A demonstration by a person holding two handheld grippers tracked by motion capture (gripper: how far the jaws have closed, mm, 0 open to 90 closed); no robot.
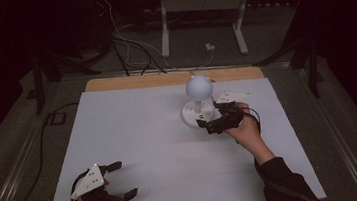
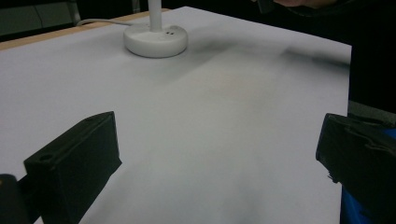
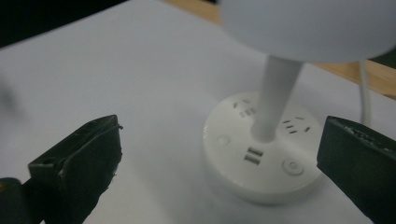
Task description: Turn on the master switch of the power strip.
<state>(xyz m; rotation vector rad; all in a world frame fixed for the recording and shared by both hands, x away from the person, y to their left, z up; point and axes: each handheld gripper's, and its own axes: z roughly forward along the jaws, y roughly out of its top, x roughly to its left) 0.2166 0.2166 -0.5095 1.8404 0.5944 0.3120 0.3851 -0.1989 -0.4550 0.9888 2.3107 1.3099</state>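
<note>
Lamp [image 1: 197,101] just beyond released right tongs [image 1: 217,117]; left tongs [image 1: 120,179] released, well apart.

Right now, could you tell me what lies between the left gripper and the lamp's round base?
Nothing: the high view shows bare white table between the left gripper and the lamp base.

White desk lamp [image 1: 198,98], round shade on a slim stem, socketed disc base; upright at table's far centre-right
</note>
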